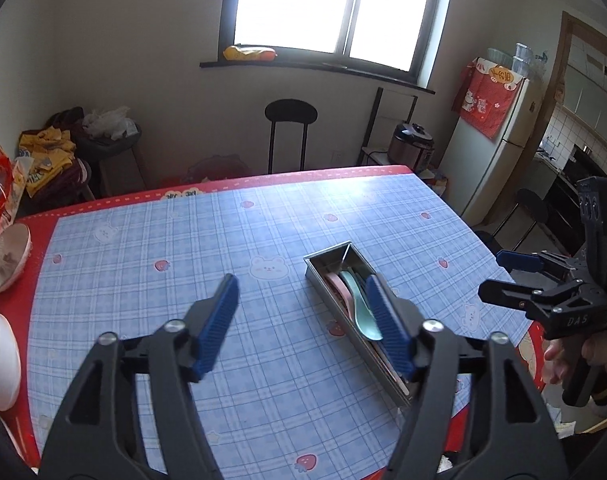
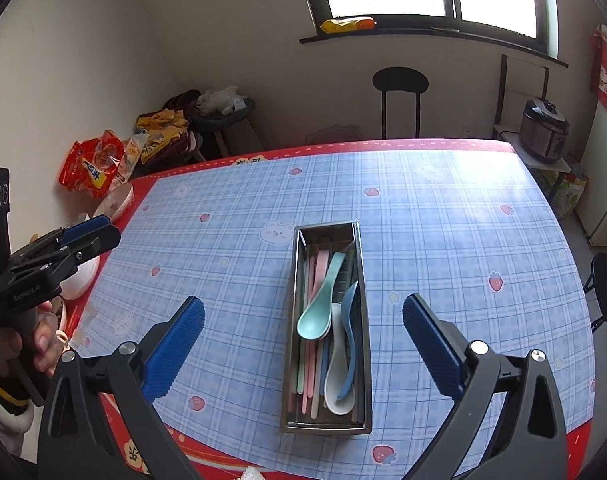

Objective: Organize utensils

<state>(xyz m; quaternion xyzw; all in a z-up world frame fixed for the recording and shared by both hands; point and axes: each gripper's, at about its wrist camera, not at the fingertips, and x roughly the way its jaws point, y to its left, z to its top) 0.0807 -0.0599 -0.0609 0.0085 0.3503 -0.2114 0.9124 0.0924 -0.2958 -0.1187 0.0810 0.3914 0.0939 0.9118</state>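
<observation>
The tray (image 2: 363,320) of spoons (image 2: 317,312) lies between the right gripper's (image 2: 303,336) wide fingers; left gripper (image 1: 303,320) also wide, tray by its right finger.

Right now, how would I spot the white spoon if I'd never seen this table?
Find the blue checked tablecloth, then the long metal tray lying on it. Among the spoons and sticks inside, the white spoon lies at the near end, its bowl beside the dark blue spoon; it is the only white one.
</observation>
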